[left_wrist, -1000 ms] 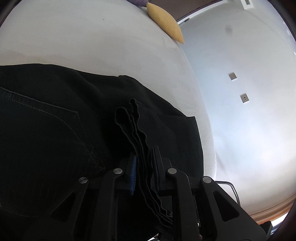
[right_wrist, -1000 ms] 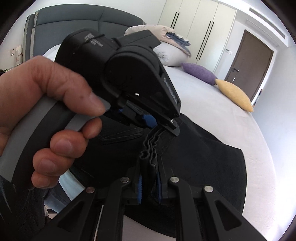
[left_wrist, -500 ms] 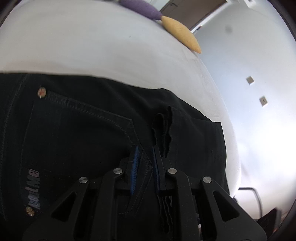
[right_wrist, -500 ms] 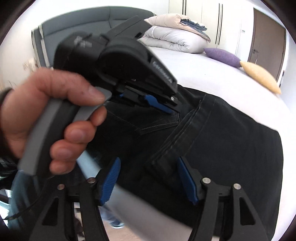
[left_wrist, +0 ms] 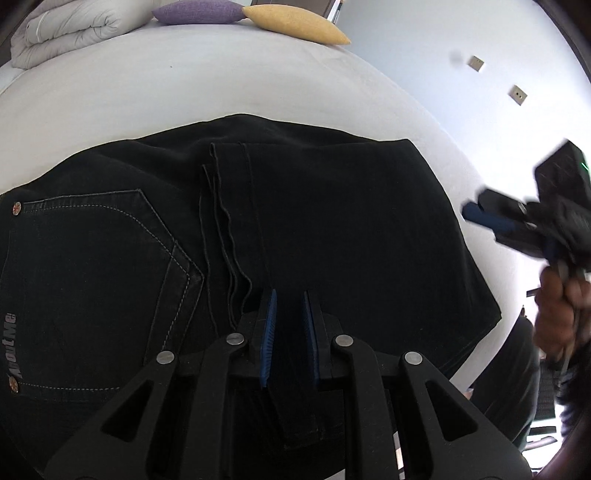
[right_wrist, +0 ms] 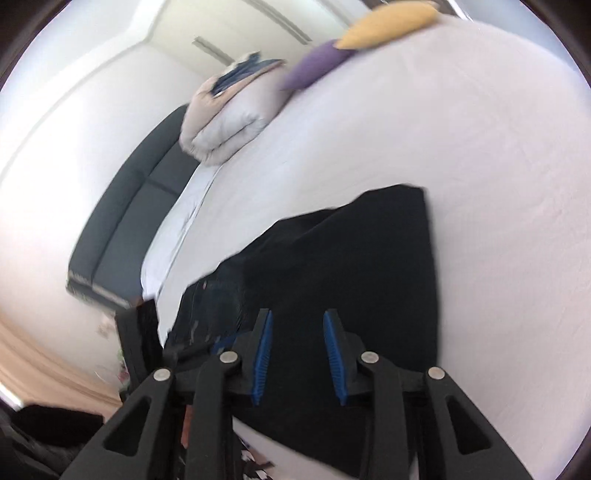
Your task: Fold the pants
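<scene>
Right tool point(right_wrist: 298, 357) has pulled away, jaws apart and empty; left tool point(left_wrist: 289, 334) slightly parted over pants point(left_wrist: 332, 229).

Bright, even daylight fills both views, washing the white bed sheet point(left_wrist: 229, 85) close to overexposure while the black pants point(left_wrist: 332, 221) sink so dark that only seams and stitching read. The left wrist view is sharp at centre, though the right gripper point(left_wrist: 480, 218) at its edge smears with motion blur; the right wrist view is soft all over, with the pants' edge and the pillows point(right_wrist: 384, 26) streaked. Fisheye distortion bows the bed into a dome and a dark vignette rims every corner.
</scene>
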A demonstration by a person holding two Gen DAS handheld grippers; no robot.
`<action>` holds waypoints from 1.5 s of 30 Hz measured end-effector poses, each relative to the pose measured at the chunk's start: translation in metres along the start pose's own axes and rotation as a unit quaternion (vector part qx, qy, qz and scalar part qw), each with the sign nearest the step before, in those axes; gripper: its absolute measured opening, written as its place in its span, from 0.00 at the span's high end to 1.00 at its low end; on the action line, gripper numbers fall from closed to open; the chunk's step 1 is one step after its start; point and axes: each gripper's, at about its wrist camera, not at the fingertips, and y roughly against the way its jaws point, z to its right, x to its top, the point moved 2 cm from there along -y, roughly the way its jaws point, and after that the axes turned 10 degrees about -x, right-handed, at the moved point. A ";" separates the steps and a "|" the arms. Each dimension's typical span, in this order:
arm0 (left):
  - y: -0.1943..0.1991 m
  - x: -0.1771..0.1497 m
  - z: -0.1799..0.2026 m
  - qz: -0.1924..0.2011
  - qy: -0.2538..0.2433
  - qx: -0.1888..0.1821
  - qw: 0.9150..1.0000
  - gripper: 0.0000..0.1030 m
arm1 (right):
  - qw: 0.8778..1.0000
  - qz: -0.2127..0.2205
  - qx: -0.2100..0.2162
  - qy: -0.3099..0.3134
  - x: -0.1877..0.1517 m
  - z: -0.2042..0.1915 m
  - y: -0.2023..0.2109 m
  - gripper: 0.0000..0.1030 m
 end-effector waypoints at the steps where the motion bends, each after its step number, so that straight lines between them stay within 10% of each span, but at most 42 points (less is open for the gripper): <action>1: 0.000 -0.002 0.001 -0.001 -0.004 0.005 1.000 0.86 | 1.000 -0.010 0.012 -0.015 0.009 0.006 -0.010 0.69; 6: -0.004 -0.001 0.012 -0.003 -0.012 0.022 1.000 0.86 | 0.995 -0.050 0.035 -0.074 0.036 0.039 -0.046 0.70; 10: 0.000 -0.008 0.010 -0.001 -0.006 0.020 1.000 0.86 | 0.992 -0.073 0.033 -0.093 0.032 0.050 -0.060 0.91; 35: -0.002 -0.028 0.027 0.017 0.008 0.017 1.000 0.87 | 0.992 -0.117 0.027 -0.025 -0.085 0.013 -0.007 0.92; 40: 0.002 -0.035 0.027 0.021 0.008 0.017 1.000 0.87 | 0.997 -0.067 0.022 -0.021 -0.069 0.003 0.019 0.66; 45: 0.008 -0.040 0.029 0.025 0.004 0.023 0.999 0.87 | 0.999 -0.039 0.013 -0.008 -0.038 -0.011 0.012 0.66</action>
